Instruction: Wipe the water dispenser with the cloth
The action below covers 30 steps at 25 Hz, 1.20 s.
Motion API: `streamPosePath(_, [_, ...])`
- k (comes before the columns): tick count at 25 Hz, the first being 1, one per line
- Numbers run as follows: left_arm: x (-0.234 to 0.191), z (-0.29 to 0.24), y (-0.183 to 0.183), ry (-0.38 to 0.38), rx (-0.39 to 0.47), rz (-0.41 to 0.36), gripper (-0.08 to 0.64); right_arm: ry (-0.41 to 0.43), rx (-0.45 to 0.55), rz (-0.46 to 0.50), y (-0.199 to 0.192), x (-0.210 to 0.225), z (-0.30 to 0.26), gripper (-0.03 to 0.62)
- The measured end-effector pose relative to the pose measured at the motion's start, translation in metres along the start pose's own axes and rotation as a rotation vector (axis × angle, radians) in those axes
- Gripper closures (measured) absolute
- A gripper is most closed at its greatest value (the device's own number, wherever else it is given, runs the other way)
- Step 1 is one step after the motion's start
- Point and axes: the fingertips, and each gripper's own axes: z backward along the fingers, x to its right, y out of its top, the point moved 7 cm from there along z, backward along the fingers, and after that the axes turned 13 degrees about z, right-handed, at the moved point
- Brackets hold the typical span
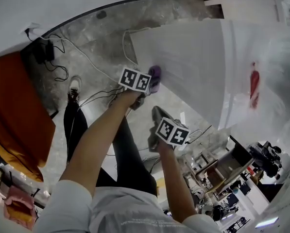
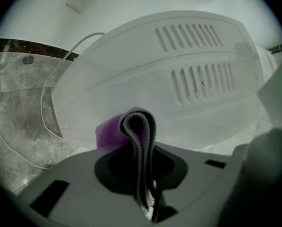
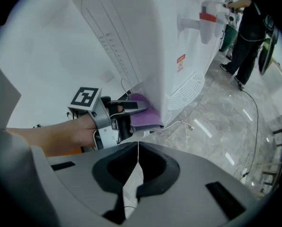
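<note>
The white water dispenser (image 1: pixel 208 62) fills the right of the head view; its red tap (image 3: pixel 208 17) shows in the right gripper view. A folded purple-and-grey cloth (image 2: pixel 110 131) sticks up between the jaws of my left gripper (image 2: pixel 140 145), which is shut on it. The cloth (image 1: pixel 155 74) lies against the dispenser's lower corner, below the vented panel (image 2: pixel 197 79). The right gripper view shows the left gripper (image 3: pixel 126 109) holding the cloth (image 3: pixel 143 118) at the dispenser's (image 3: pixel 150 41) base. My right gripper (image 3: pixel 138 144) is shut on nothing and hangs a little back from the left one (image 1: pixel 149 87).
White cables (image 1: pixel 81 52) and a black adapter (image 1: pixel 42 52) lie on the marble floor. An orange piece of furniture (image 1: pixel 16 110) stands at the left. A person (image 3: pixel 247 32) stands by the dispenser's front. Cluttered desks (image 1: pixel 232 178) fill the lower right.
</note>
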Motion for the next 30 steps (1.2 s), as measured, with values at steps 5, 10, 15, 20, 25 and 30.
streamPosePath(5, [-0.031, 0.020, 0.011, 0.000, -0.011, 0.022, 0.505, -0.020, 0.000, 0.005, 0.010, -0.008, -0.019, 0.578])
streamPosePath(10, [-0.078, 0.031, 0.055, 0.070, 0.079, 0.016, 0.505, -0.001, 0.008, 0.069, 0.026, -0.020, -0.049, 0.578])
streamPosePath(15, [-0.133, 0.019, 0.096, 0.099, 0.151, 0.062, 0.505, 0.025, -0.027, 0.043, 0.029, -0.021, -0.096, 0.578])
streamPosePath(20, [-0.177, 0.003, 0.131, 0.139, 0.222, 0.097, 0.505, 0.062, -0.083, 0.085, 0.034, -0.015, -0.138, 0.578])
streamPosePath(25, [-0.213, -0.009, 0.164, 0.174, 0.349, 0.189, 0.505, 0.077, -0.121, 0.096, 0.032, -0.013, -0.169, 0.578])
streamPosePath(30, [-0.220, -0.028, 0.182, 0.101, 0.426, 0.170, 0.508, 0.092, -0.138, 0.104, 0.019, -0.016, -0.188, 0.578])
